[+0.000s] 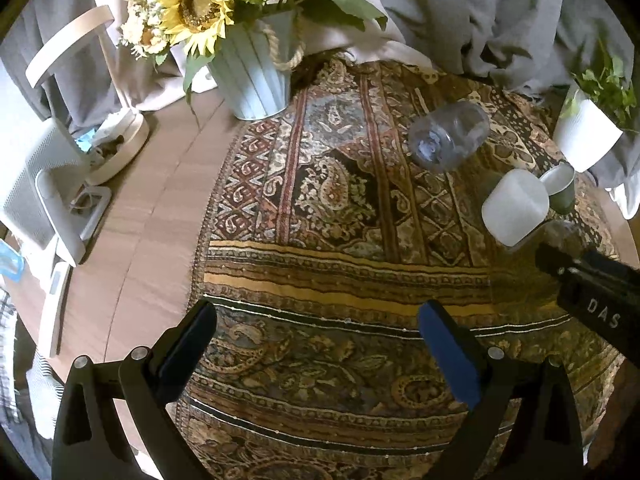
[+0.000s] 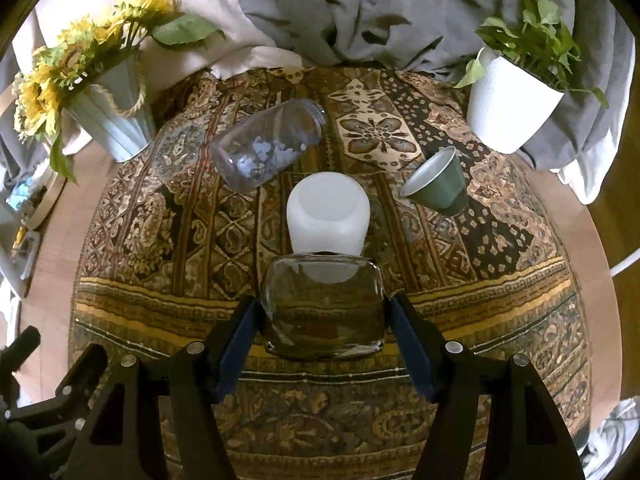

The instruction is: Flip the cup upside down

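My right gripper (image 2: 323,312) is shut on a clear square glass cup (image 2: 323,312), held just above the patterned cloth with its flat base facing the camera. A white frosted cup (image 2: 328,212) stands upside down right behind it; it also shows in the left wrist view (image 1: 514,206). A small green cup (image 2: 436,184) lies tilted on its side to the right, and shows in the left wrist view (image 1: 560,186) too. My left gripper (image 1: 318,344) is open and empty over the cloth's front part, left of the right gripper's black body (image 1: 596,296).
A clear plastic jar (image 2: 268,144) with white bits lies on its side behind the cups. A sunflower bucket (image 1: 256,76) stands at the back left, a white plant pot (image 2: 512,104) at the back right. Grey cloth is draped behind. A lamp base (image 1: 120,148) sits left.
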